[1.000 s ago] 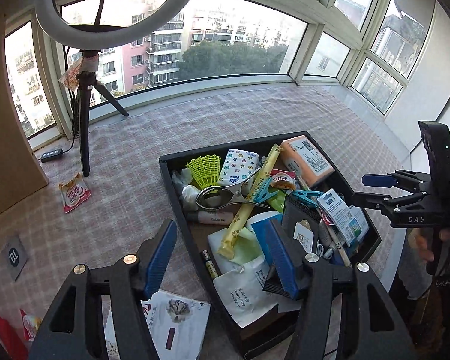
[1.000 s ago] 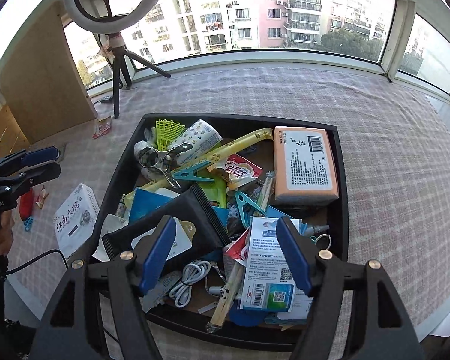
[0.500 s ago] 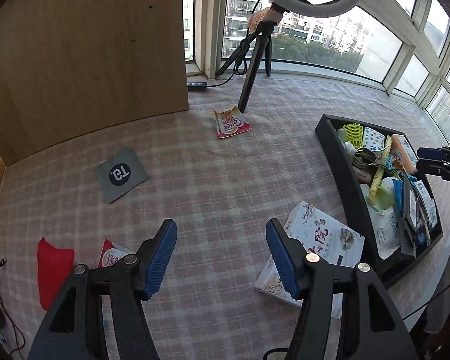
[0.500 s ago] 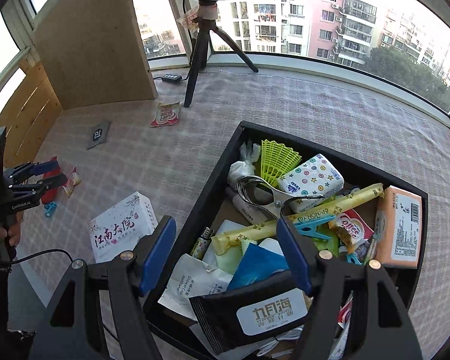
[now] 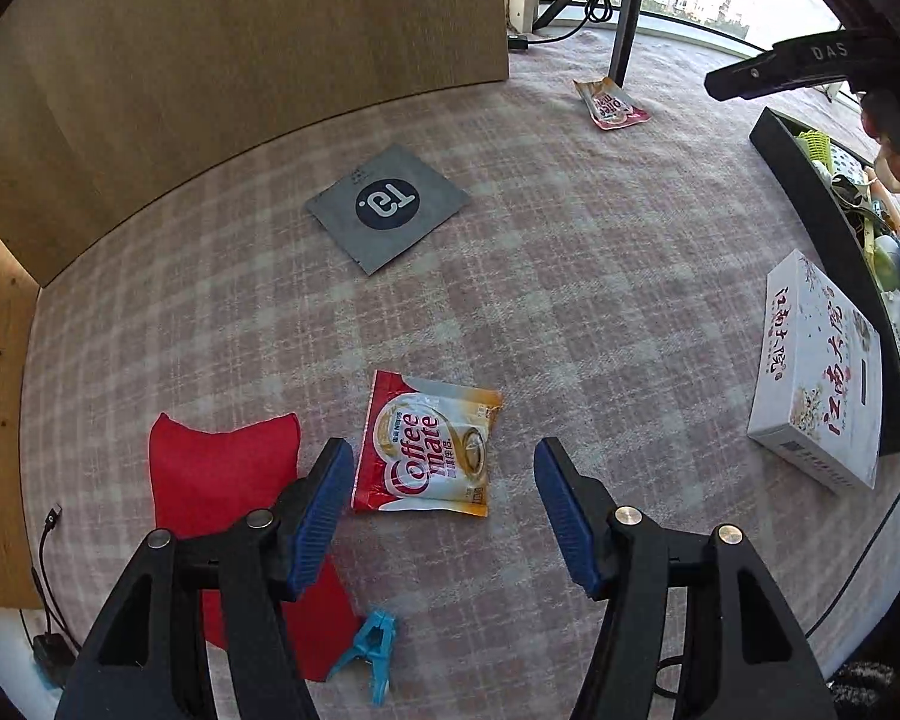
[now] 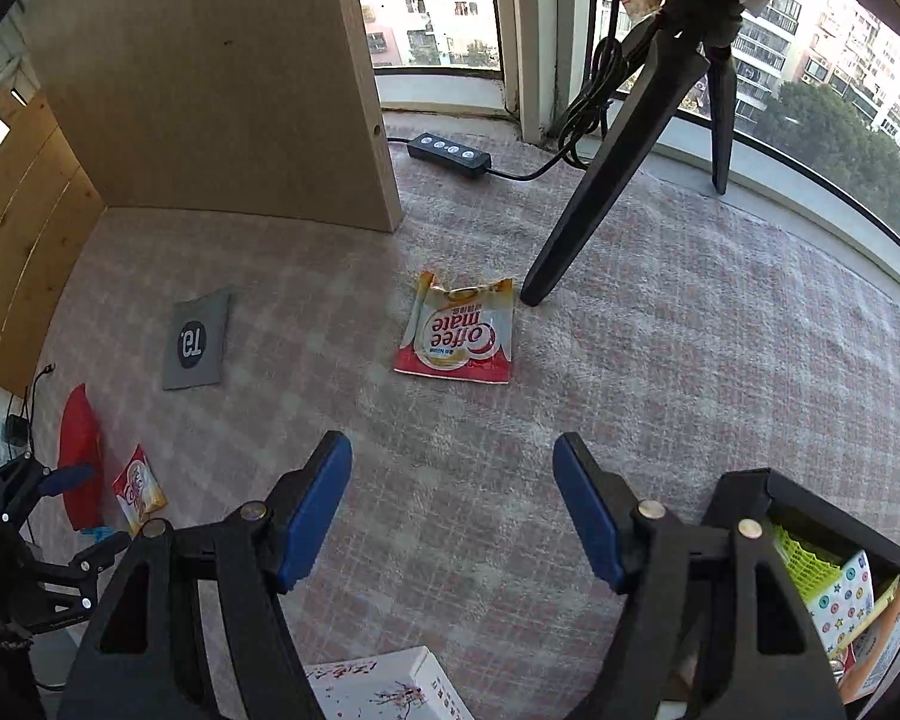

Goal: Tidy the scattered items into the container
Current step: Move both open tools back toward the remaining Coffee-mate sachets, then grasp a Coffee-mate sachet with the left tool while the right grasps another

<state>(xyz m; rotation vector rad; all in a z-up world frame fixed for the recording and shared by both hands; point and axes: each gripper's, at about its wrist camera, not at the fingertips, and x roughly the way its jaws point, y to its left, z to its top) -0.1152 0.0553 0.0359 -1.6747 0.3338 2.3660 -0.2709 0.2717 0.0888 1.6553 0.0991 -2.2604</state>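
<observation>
My left gripper [image 5: 444, 510] is open and empty, just above a Coffee-mate sachet [image 5: 429, 444] lying flat on the checked cloth. A red cloth [image 5: 222, 468] and a blue clip [image 5: 372, 654] lie beside it. My right gripper [image 6: 453, 516] is open and empty, facing a second Coffee-mate sachet [image 6: 459, 336] by the tripod foot. The black container [image 5: 810, 192] full of items is at the right; its corner shows in the right wrist view [image 6: 810, 504]. A grey T3 packet [image 5: 387, 204] and a white flowered box [image 5: 822, 366] lie loose.
A tripod leg [image 6: 606, 180] stands just right of the far sachet, with a cable and controller [image 6: 450, 153] behind it. A wooden panel [image 5: 240, 60] bounds the far left. The table edge runs along the near side.
Both grippers swung left, away from the container. The left one dropped low over the near sachet; the right one now faces the sachet by the tripod.
</observation>
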